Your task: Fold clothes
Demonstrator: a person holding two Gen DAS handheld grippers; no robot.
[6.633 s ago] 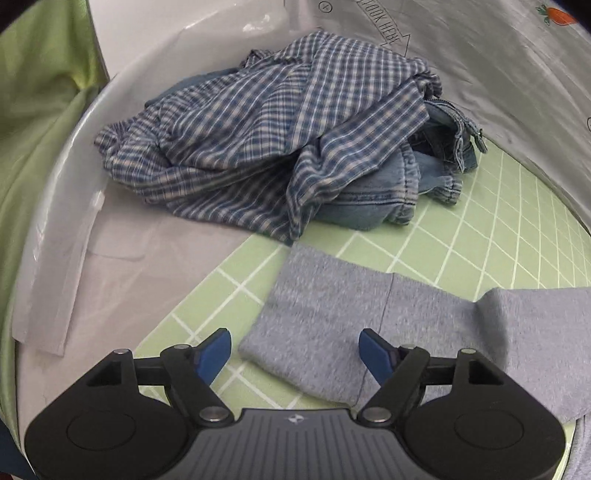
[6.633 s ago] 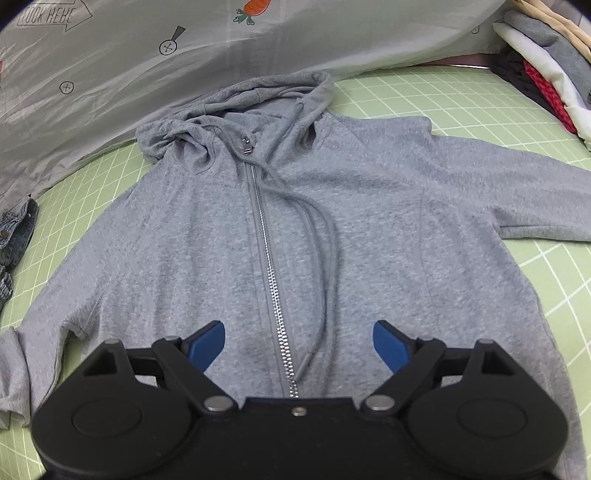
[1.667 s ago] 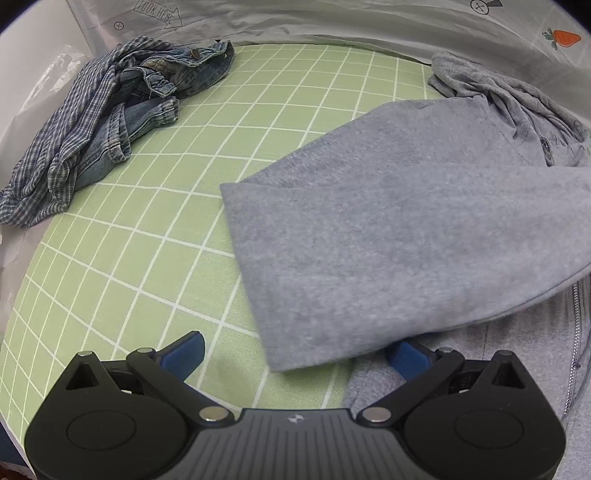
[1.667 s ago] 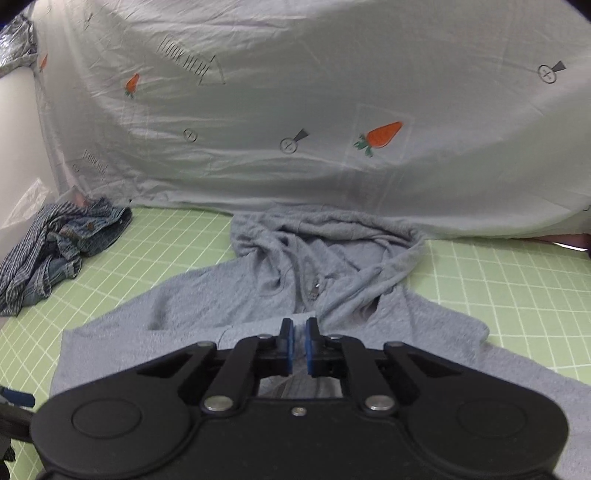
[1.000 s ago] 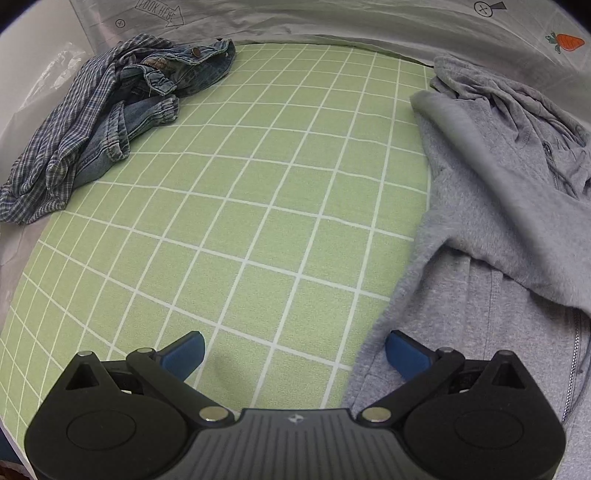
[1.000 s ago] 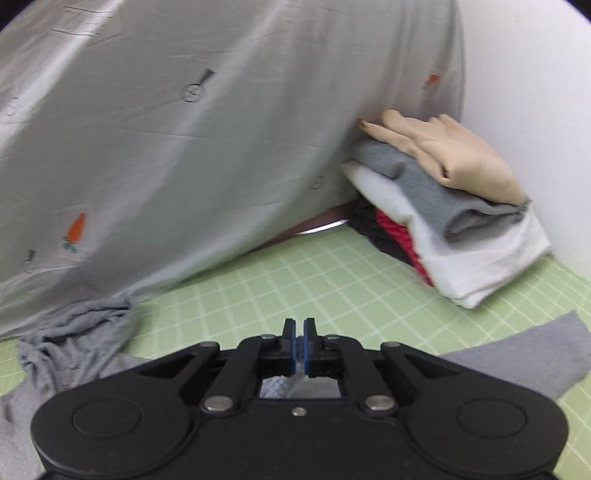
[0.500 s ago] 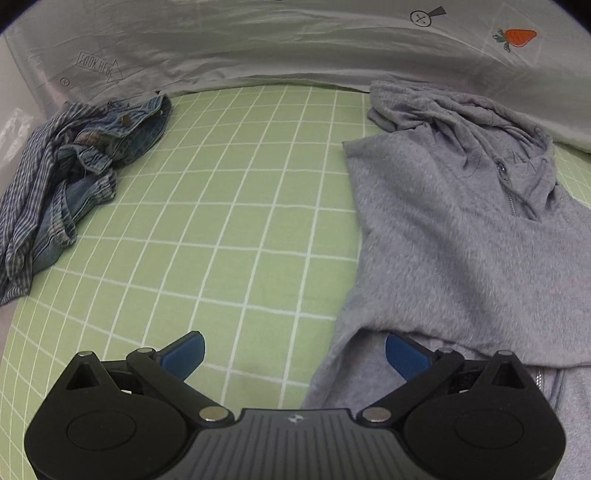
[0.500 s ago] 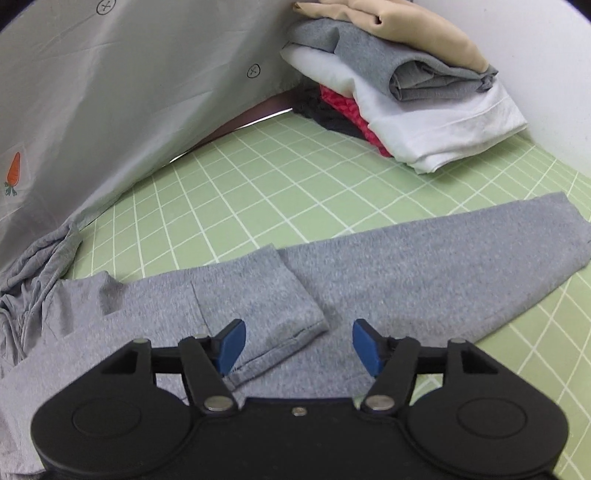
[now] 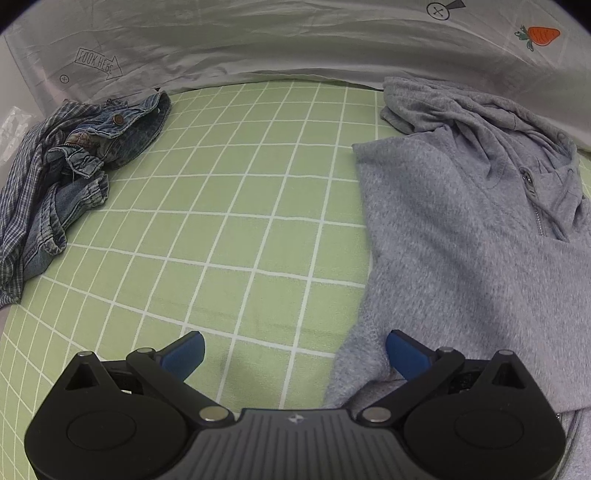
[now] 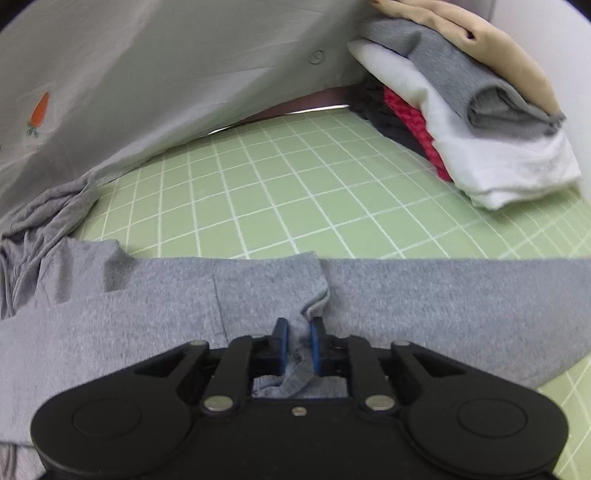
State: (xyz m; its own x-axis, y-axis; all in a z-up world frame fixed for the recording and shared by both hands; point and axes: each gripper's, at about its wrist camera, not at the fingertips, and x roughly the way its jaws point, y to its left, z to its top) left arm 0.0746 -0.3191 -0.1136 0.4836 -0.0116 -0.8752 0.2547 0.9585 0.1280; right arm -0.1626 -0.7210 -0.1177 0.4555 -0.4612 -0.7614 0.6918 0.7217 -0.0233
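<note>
Item one: my right gripper [image 10: 296,341], its blue pads drawn close and pinching a bunched fold of the grey hoodie [image 10: 155,295] at a sleeve cuff. That cuff lay across the other sleeve [image 10: 461,295], which stretched off to the right over the green grid mat [image 10: 288,192].

Item two: my left gripper [image 9: 293,354], jaws spread wide and holding nothing — its right pad [image 9: 404,352] sat at the hoodie's [image 9: 461,258] lower left edge, its left pad over the bare mat [image 9: 229,229].

Item three: the hoodie itself, flat on the mat, one sleeve folded across its front, hood [image 9: 469,110] rumpled at the far end against the grey sheet [image 9: 277,40], zip pull [image 9: 529,182] showing at the collar.

Item four: a loose heap at the mat's far left — blue denim [image 9: 110,133] tangled with a checked shirt [image 9: 22,192], well apart from the hoodie.

Item five: a folded stack [image 10: 480,122] at the far right, with beige, grey, white, red and dark layers showing.

Item six: the sheet [image 10: 147,74] behind, printed with carrots [image 9: 541,35].
</note>
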